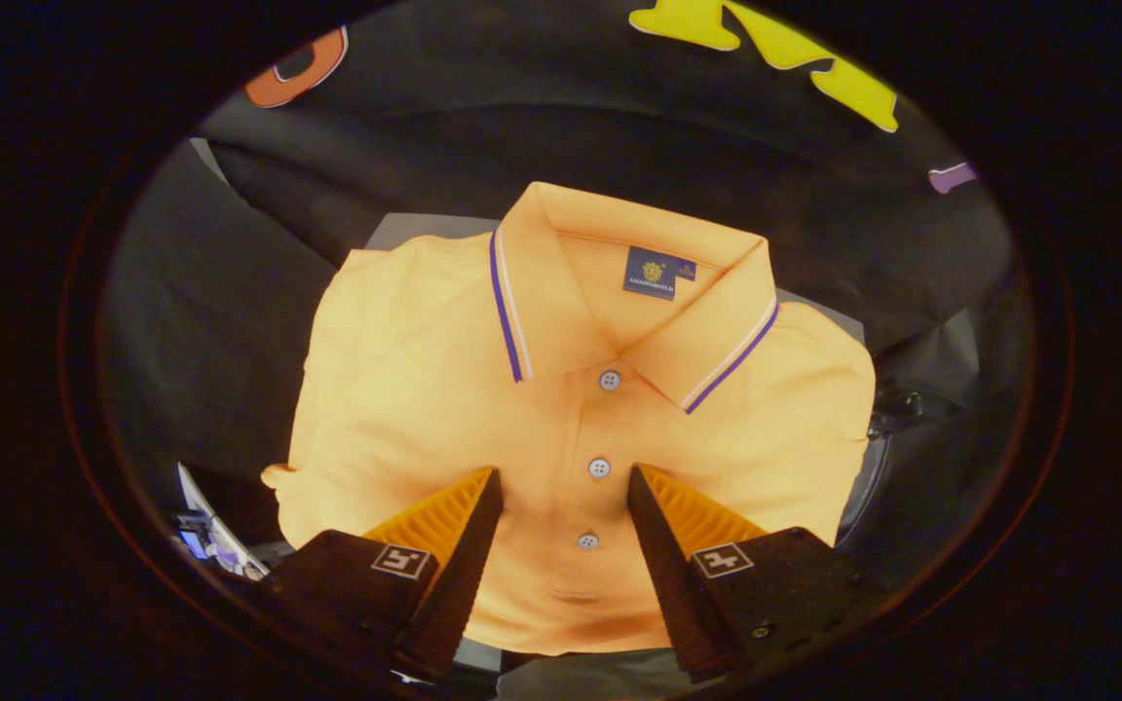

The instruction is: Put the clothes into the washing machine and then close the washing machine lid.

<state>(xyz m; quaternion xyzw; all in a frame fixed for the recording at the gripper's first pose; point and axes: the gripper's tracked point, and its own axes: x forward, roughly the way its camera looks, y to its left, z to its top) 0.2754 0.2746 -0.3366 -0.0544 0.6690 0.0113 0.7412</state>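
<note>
On a grey worktop (405, 230) lay a folded orange polo shirt (405, 389). The gripper (564, 475) hung above its button placket, fingers (444, 521) spread apart, grasping nothing.

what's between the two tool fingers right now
The folded orange polo shirt: its button placket, with the lower two buttons, runs through the gap of the open tool in the gripper view.

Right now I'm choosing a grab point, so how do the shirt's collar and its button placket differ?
The collar lies beyond the open gripper, folded open with striped edges; the button placket is plain orange with three buttons. The collar spreads wide across the polo shirt; the placket runs narrow, down between the fingers. Both are the same orange fabric, lying flat.
</note>
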